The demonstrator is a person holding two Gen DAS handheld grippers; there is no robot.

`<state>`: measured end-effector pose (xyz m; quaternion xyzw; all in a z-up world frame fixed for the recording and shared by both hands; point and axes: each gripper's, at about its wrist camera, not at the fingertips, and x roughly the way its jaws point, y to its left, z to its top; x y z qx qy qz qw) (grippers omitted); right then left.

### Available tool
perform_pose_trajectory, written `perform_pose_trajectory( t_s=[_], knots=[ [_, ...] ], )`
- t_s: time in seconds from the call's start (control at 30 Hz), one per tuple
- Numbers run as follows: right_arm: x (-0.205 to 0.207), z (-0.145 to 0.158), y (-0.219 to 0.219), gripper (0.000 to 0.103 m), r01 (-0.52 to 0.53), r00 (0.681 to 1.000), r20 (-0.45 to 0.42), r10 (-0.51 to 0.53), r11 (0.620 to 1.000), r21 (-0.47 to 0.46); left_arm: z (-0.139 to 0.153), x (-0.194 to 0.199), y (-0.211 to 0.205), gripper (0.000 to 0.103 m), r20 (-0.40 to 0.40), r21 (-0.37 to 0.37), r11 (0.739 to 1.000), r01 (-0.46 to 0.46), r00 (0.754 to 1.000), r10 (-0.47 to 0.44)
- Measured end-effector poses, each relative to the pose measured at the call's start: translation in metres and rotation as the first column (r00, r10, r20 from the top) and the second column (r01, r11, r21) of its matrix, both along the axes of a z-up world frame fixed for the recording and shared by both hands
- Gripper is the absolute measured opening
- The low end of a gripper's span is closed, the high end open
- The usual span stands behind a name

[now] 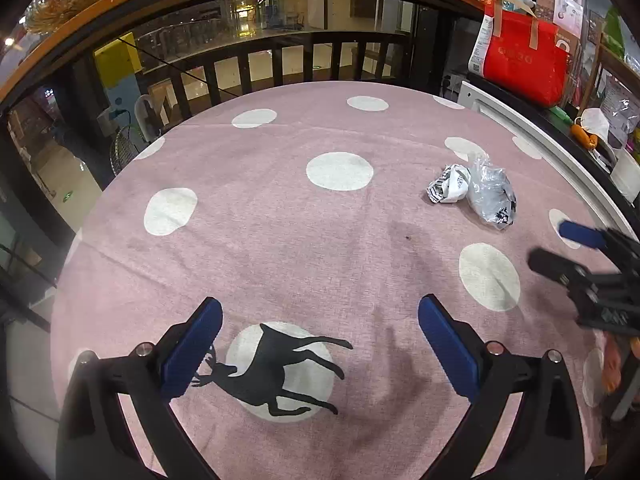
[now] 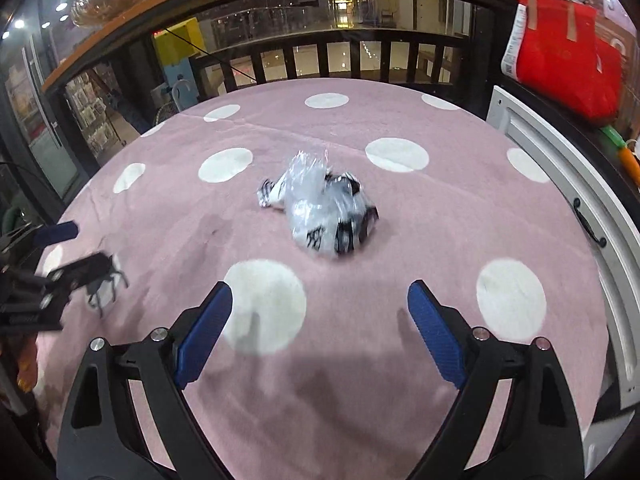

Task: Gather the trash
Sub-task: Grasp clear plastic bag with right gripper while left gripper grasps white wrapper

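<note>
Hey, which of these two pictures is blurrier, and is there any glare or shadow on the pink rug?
Right wrist view is blurrier: the plastic trash is smeared by motion, and the left gripper too. Left wrist view is sharp on the crumpled paper and plastic, though the right gripper is blurred. No glare on the rug; soft shadows lie under the fingers. Both bend strongly at the edges.

A pink rug [image 1: 280, 240] with white dots and a black deer print [image 1: 276, 368] is covering the floor, a dark wooden railing [image 1: 304, 60] is standing behind, and a red bag [image 1: 524, 60] is sitting right.
</note>
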<state>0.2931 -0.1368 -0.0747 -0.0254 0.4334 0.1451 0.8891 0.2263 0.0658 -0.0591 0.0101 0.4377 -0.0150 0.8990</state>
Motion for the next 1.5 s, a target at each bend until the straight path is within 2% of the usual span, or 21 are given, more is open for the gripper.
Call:
perform_pose_trajectory(
  t_s=[0.07,0.23,0.4,0.5,0.63,0.8,0.93,1.33,1.43,1.5],
  knots=[
    [0.021,-0.008,0.004,0.088,0.005,1.000,-0.025,-0.006,1.000,-0.016,-0.002,0.001,-0.002,0.097,-0.007,0.000,1.000,0.007,1.000,-0.007],
    [0.046,-0.019,0.007,0.078,0.018,0.998,-0.054,-0.019,1.000,-0.021,-0.006,0.006,-0.006,0.097,-0.021,-0.010,1.000,0.020,1.000,-0.021],
    [0.048,-0.021,0.005,0.057,0.025,0.998,-0.062,-0.025,1.000,0.000,-0.008,0.013,-0.012,0.097,-0.025,-0.003,0.999,0.039,0.999,-0.039],
    [0.040,-0.016,0.001,0.052,0.020,0.999,-0.051,-0.019,1.000,0.023,-0.009,0.020,-0.017,0.097,-0.026,-0.004,0.999,0.049,0.998,-0.049],
    [0.025,-0.006,-0.005,0.050,0.016,0.999,-0.030,-0.014,0.998,0.055,-0.010,0.030,-0.026,0.097,-0.019,-0.016,0.997,0.069,0.997,-0.070],
    [0.000,0.007,-0.021,0.050,0.036,0.999,0.009,-0.036,0.999,0.020,-0.011,0.048,-0.045,0.097,-0.018,-0.014,0.994,0.111,0.994,-0.111],
    [-0.021,0.014,-0.039,0.050,0.047,0.999,0.013,-0.048,0.998,0.040,-0.015,0.064,-0.065,0.096,-0.023,0.008,0.989,0.147,0.989,-0.146],
    [-0.081,0.023,-0.092,0.050,0.138,0.989,0.038,-0.140,0.988,0.065,-0.027,0.114,-0.118,0.074,-0.046,0.061,0.979,0.196,0.980,-0.194],
    [-0.093,0.022,-0.103,0.050,0.166,0.985,0.044,-0.168,0.984,0.064,-0.031,0.123,-0.127,0.065,-0.049,0.072,0.979,0.191,0.981,-0.188],
    [-0.101,0.020,-0.109,0.050,0.180,0.982,0.043,-0.183,0.981,0.069,-0.033,0.127,-0.131,0.053,-0.055,0.066,0.979,0.193,0.980,-0.189]
  ],
)
